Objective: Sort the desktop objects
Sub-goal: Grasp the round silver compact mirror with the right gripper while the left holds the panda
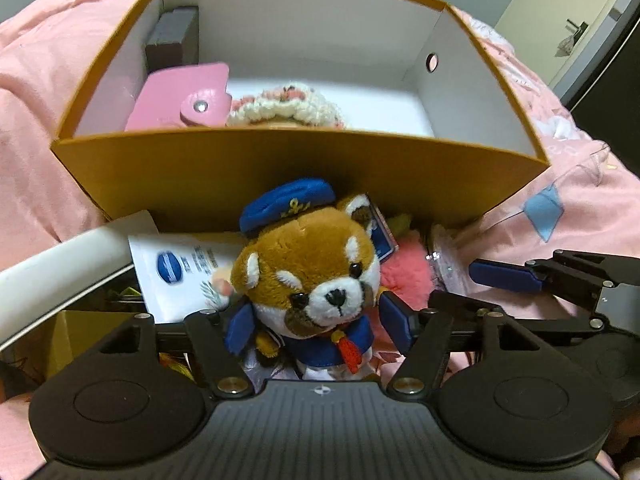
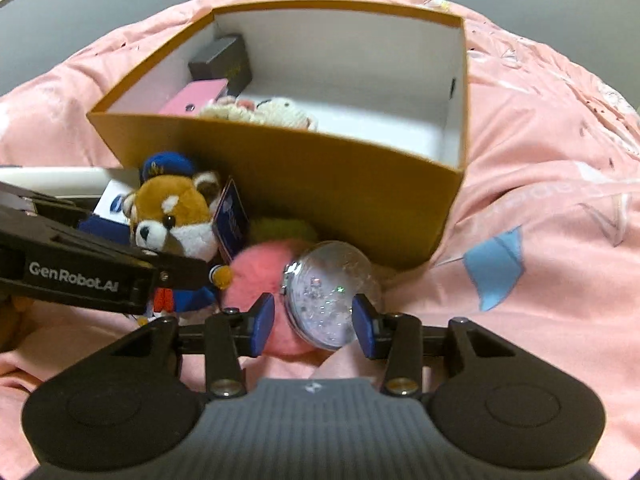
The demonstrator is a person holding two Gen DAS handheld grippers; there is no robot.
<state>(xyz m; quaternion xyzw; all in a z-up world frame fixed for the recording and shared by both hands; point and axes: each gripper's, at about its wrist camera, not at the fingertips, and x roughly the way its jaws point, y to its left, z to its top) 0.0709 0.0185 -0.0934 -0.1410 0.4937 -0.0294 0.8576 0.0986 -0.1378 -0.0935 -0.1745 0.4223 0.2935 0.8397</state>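
Observation:
A red panda plush in a blue sailor cap stands against the front wall of the tan cardboard box. My left gripper is open, its blue pads flanking the plush's body with a gap on the right side. In the right wrist view the plush is at the left. A clear glitter ball rests on a pink pompom. My right gripper is open, and the ball lies just past its fingertips. The box is open at the top.
Inside the box lie a pink snap card holder, a dark small box and a crocheted piece. A white sachet and a blue card lie beside the plush. Pink bedding surrounds everything.

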